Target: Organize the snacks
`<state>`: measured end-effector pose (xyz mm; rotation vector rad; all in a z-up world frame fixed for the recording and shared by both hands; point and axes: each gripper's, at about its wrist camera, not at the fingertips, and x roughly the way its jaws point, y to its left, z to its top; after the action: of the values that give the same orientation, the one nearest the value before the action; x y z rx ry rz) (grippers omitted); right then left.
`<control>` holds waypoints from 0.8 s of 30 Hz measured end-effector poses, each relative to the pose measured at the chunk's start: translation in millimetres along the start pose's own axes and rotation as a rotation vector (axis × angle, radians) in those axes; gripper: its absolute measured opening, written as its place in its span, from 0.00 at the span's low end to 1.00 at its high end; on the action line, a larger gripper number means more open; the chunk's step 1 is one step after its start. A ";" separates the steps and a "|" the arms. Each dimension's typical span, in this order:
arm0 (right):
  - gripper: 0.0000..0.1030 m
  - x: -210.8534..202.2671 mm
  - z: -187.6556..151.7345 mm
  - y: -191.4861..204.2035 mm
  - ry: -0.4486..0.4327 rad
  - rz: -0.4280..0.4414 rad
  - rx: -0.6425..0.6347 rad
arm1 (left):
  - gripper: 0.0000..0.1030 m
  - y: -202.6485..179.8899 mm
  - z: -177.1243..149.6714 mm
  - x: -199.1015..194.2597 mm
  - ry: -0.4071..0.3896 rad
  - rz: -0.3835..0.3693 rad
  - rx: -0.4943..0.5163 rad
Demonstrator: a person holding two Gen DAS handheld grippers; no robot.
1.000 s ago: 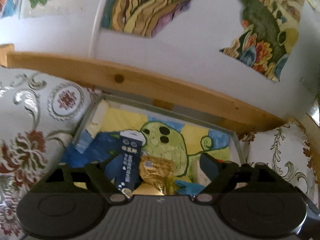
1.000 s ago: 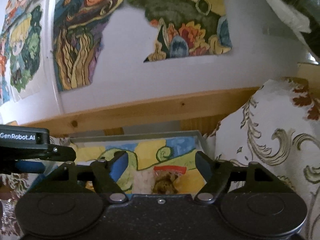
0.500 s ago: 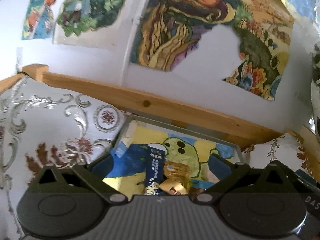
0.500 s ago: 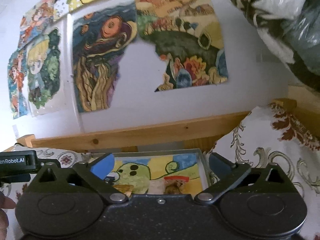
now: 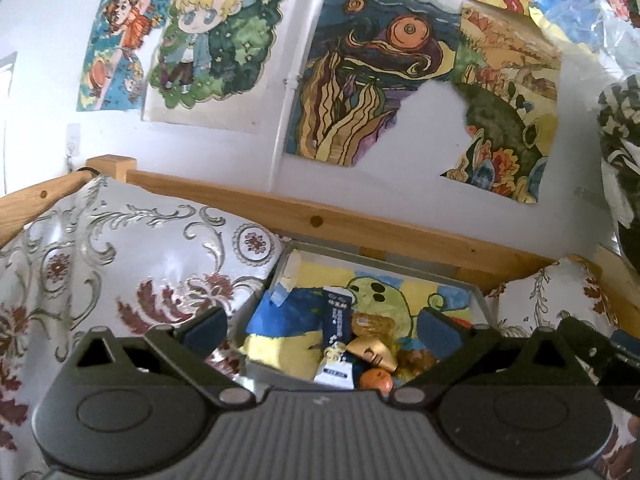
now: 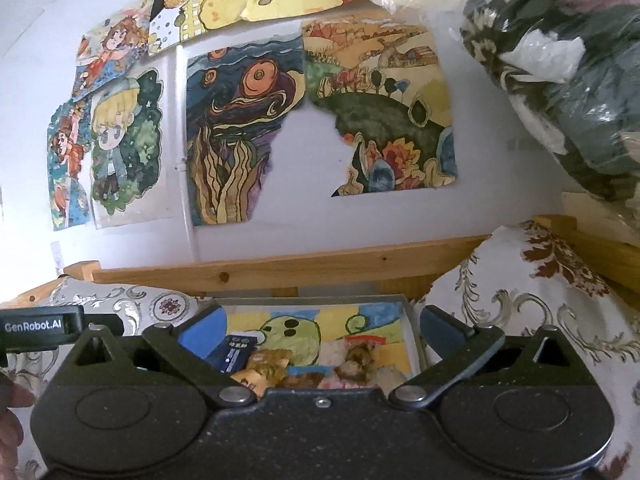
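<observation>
The left gripper (image 5: 322, 328) hung above the tray (image 5: 478, 300), jaws spread wide with nothing between them, its blue pads framing the pile of snacks. Toward the tray's left side stood the dark blue carton (image 5: 338, 330), leaning against a gold wrapper (image 5: 370, 350), and a small orange sweet (image 5: 376, 380) sat near the tray's front edge, just under the gripper's body. Moving right, the clear bag of brown and white snacks (image 6: 356, 358) with its red strip lay by the tray's right wall, and over it hovered the right gripper (image 6: 320, 326), jaws likewise apart and empty. Everything sat loose on the cartoon drawing lining the tray; patterned cushions (image 5: 132, 264) pressed in on both sides. It looked like a pause between picks, the snacks gathered but jumbled. The next move would call for one gripper to dip low, likely for the upright carton, squaring its pads on the flat faces without knocking the wrapper.
</observation>
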<state>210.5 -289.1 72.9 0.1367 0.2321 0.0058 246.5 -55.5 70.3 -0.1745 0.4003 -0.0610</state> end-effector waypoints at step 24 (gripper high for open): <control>0.99 -96.4 -45.8 19.4 0.048 -0.030 -0.011 | 1.00 37.4 -63.2 -91.4 -0.047 0.015 0.028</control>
<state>106.4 -265.8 53.4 0.1220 0.2818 -0.0190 138.5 -20.1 41.1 -0.1451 0.3532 -0.0479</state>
